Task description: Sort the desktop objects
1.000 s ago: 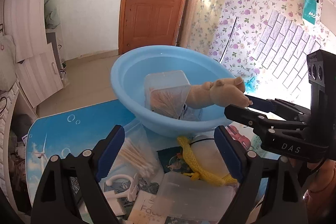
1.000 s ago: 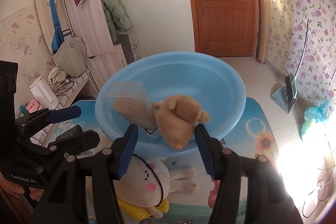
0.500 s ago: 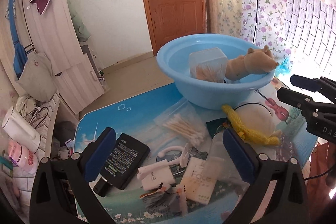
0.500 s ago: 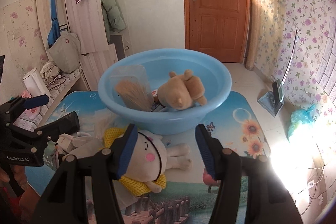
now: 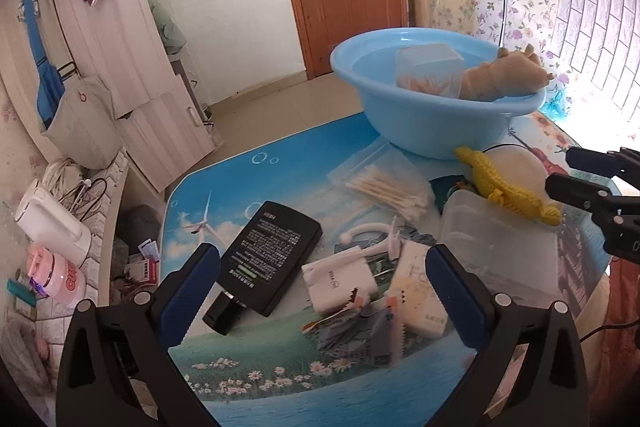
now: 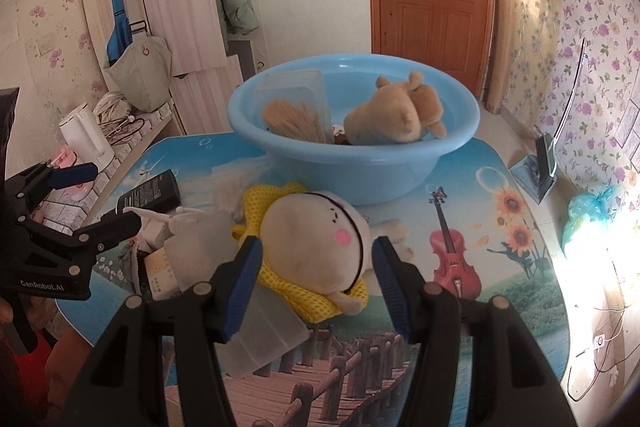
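Cream plush doll (image 6: 316, 239), yellow mesh wrap | right claw (image 6: 316, 283) astride, untouching | left claw (image 5: 320, 291) wide, empty

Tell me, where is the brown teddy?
In the right wrist view, the brown teddy lies inside the blue basin, on its right side beside the clear box.

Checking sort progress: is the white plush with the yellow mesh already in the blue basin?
No. In the right wrist view the white plush lies on the table in front of the blue basin, which holds the brown plush.
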Motion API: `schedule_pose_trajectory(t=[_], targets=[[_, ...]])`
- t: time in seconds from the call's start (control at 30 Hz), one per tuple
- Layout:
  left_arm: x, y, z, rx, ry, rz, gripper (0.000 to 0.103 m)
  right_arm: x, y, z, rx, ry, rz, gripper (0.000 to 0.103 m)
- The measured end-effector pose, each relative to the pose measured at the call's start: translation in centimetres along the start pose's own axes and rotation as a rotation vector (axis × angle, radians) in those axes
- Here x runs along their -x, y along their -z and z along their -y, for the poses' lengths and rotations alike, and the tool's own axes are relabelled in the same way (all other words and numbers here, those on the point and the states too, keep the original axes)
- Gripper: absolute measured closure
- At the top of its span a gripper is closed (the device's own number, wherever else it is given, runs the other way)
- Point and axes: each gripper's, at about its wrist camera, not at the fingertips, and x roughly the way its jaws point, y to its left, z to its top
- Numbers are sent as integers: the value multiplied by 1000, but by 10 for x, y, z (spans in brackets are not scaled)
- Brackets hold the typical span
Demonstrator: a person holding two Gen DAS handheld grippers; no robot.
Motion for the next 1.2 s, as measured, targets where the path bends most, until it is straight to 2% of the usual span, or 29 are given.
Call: schedule_pose_trajectory(t=[0.07, 0.27, 0.37, 0.47, 0.53, 0.6, 0.7, 0.83, 0.9, 1.2], targets=[[-1, 3, -9, 39, -7, 1, 0, -1, 0, 1, -7, 2, -5, 46], [-11, 12, -45, 202, 111, -31, 0, -3, 2, 6, -34, -7, -22, 46], [-19, 19, -56, 241, 126, -55, 0, -8, 2, 5, -59, -30, -42, 46], [-24, 26, -61, 252, 110, -71, 0, -12, 2, 0, -51, -33, -51, 46], [-27, 30, -63, 253, 117, -77, 0, -16, 3, -2, -43, -19, -58, 34], [-30, 33, -64, 254, 126, -82, 0, -19, 3, 0, -54, -11, -61, 28], [-34, 36, -65, 254, 138, -90, 0, -25, 2, 8, -108, -34, -71, 24], [-39, 39, -67, 265, 158, -90, 0, -37, 1, 18, -165, -22, -97, 15], [-40, 40, -68, 270, 168, -89, 0, -44, 3, 23, -200, -51, -113, 12], [-33, 44, -69, 275, 215, -72, 0, -50, 8, 27, -277, -147, -142, 12]])
